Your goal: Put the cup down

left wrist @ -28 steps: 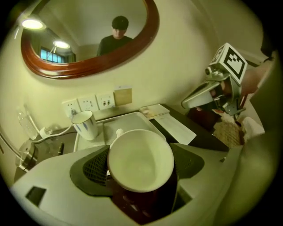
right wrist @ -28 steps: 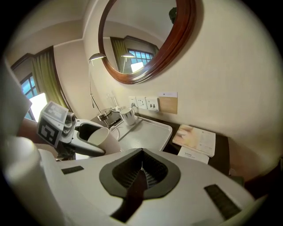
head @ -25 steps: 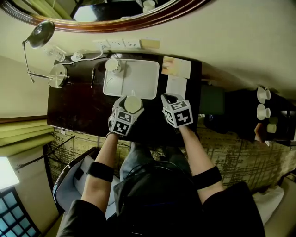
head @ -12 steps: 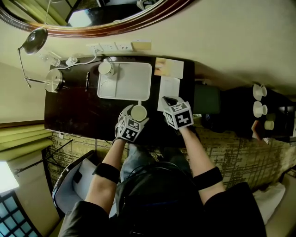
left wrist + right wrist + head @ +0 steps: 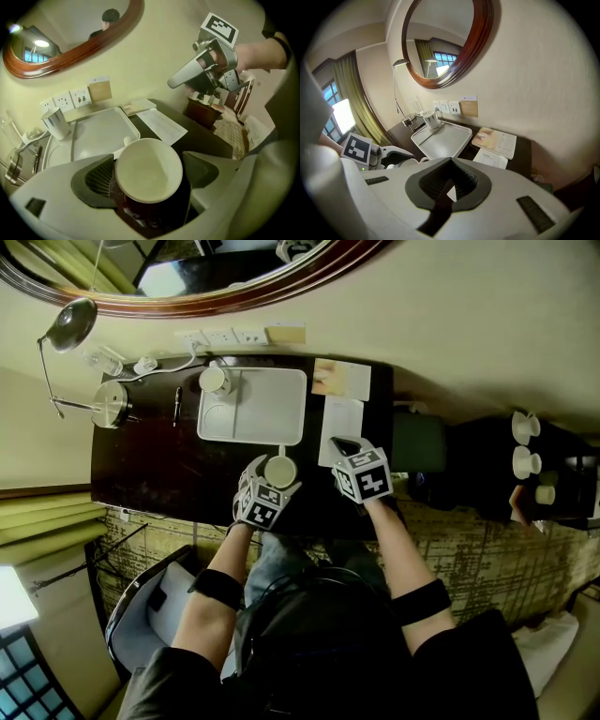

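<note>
A white cup [image 5: 280, 471] with a dark outside stands upright on the dark table [image 5: 150, 460], just in front of the white tray [image 5: 281, 395]. It sits between the jaws of my left gripper [image 5: 277, 468], which are opening. In the left gripper view the cup [image 5: 149, 171] still lies against the left pad, while a dark gap separates it from the right pad of that gripper [image 5: 151, 180]. My right gripper [image 5: 336, 442] hovers to the right over a paper sheet [image 5: 343, 418], shut and empty; its closed jaws [image 5: 449, 192] meet in the right gripper view.
A second white cup [image 5: 215, 379] stands at the tray's back left corner. A booklet [image 5: 342, 378] lies right of the tray. A desk lamp [image 5: 70, 324], a pen [image 5: 176, 404] and wall sockets [image 5: 220, 336] are at the left and back. More cups [image 5: 525, 442] stand on a side table at the right.
The cup and my left gripper have come back from the tray's front edge to the dark tabletop, then stayed put. My right gripper has hardly moved.
</note>
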The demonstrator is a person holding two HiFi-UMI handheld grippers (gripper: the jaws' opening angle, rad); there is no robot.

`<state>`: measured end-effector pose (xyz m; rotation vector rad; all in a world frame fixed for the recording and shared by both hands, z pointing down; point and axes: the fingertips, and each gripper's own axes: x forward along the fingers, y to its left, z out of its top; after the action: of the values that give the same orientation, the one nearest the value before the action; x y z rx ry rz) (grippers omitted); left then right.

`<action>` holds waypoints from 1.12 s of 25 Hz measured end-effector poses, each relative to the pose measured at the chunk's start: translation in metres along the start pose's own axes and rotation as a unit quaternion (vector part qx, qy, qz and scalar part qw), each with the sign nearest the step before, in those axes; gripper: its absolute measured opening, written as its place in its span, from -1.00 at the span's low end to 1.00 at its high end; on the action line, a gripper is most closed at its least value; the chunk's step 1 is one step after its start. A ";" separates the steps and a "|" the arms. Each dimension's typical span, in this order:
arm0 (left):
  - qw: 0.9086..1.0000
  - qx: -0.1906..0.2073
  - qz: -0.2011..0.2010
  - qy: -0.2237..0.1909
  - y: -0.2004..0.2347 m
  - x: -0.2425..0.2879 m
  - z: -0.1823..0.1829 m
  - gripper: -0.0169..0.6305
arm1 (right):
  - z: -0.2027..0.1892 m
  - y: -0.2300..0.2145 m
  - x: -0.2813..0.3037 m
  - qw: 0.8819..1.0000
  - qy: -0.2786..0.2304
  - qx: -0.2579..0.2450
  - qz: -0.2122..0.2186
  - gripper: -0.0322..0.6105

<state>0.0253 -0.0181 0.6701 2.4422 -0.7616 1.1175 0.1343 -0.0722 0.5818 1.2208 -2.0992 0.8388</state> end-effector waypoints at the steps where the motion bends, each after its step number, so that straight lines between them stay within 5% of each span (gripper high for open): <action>1: 1.000 0.002 -0.001 0.001 -0.001 -0.003 0.002 0.47 | 0.001 -0.001 0.000 1.000 -0.002 0.000 0.000 -0.89; 5: 1.000 0.014 0.008 0.009 0.002 -0.018 0.007 0.47 | 0.003 0.001 -0.001 1.000 -0.005 -0.003 0.007 -0.89; 13: 0.998 -0.031 0.052 -0.013 0.015 -0.088 0.025 0.42 | 0.010 0.014 -0.008 0.999 -0.014 -0.020 0.033 -0.89; 19: 0.991 -0.066 0.094 -0.071 0.032 -0.148 0.045 -0.36 | 0.014 0.021 -0.006 0.998 -0.021 -0.041 0.051 -0.89; 22: 0.985 -0.085 0.112 -0.095 0.040 -0.169 0.051 -0.50 | 0.019 0.027 -0.007 0.997 -0.023 -0.054 0.051 -0.86; 25: 0.977 -0.103 0.144 -0.118 0.049 -0.188 0.051 -0.86 | 0.025 0.033 -0.009 0.996 -0.027 -0.067 0.053 -0.82; 28: 0.966 -0.147 0.159 -0.141 0.056 -0.203 0.047 -0.92 | 0.030 0.038 -0.012 0.995 -0.032 -0.076 0.058 -0.82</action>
<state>-0.0915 -0.0207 0.4889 2.2966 -1.3443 0.6938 0.1015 -0.0731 0.5451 1.0687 -2.2593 0.6835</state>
